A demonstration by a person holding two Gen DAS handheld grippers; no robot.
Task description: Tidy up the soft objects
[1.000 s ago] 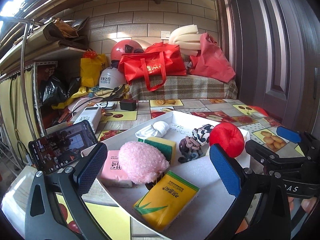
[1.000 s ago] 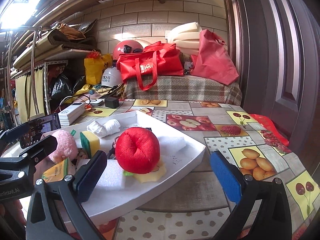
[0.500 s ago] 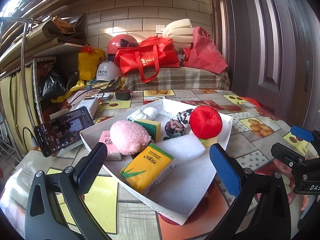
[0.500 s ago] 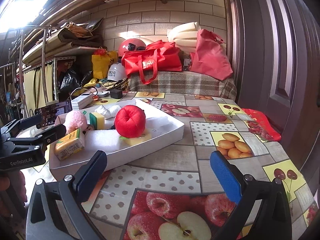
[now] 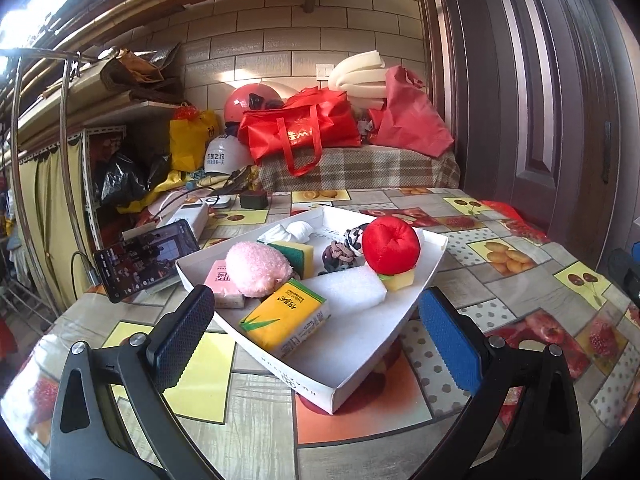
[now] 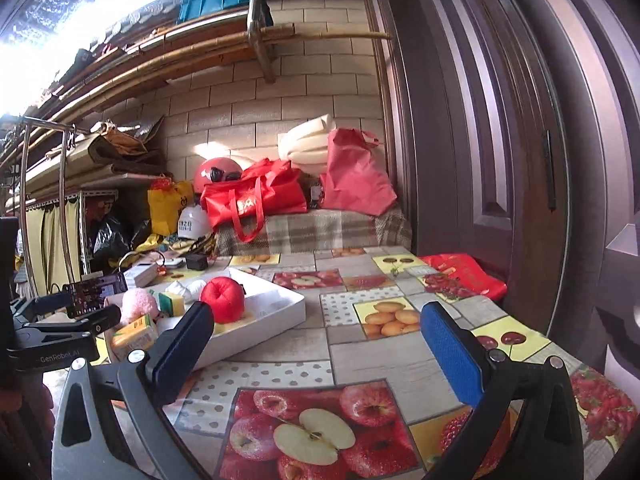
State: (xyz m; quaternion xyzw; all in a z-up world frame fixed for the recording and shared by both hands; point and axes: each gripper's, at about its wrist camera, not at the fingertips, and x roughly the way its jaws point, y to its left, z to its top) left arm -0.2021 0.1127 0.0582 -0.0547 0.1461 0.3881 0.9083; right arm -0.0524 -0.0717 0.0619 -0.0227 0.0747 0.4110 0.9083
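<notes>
Both grippers, left (image 5: pixel 316 334) and right (image 6: pixel 316 340), spread wide, empty (above the tablecloth (image 6: pixel 400 364)). Soft things heaped in white tray (image 5: pixel 372 364): red plush (image 5: pixel 392 249), pink puff (image 5: pixel 256 268).

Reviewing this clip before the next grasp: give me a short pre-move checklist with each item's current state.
1. Left gripper open and empty: ok.
2. Right gripper open and empty: ok.
3. White tray resting on the table: ok.
4. Soft items inside tray, namely red plush apple, pink fluffy pad, yellow tissue pack, white foam block: ok.
5. Apple's seating stable: cannot tell; it sits on a yellow sponge piece.
6. Destination for sorted items visible: cannot tell.
</notes>
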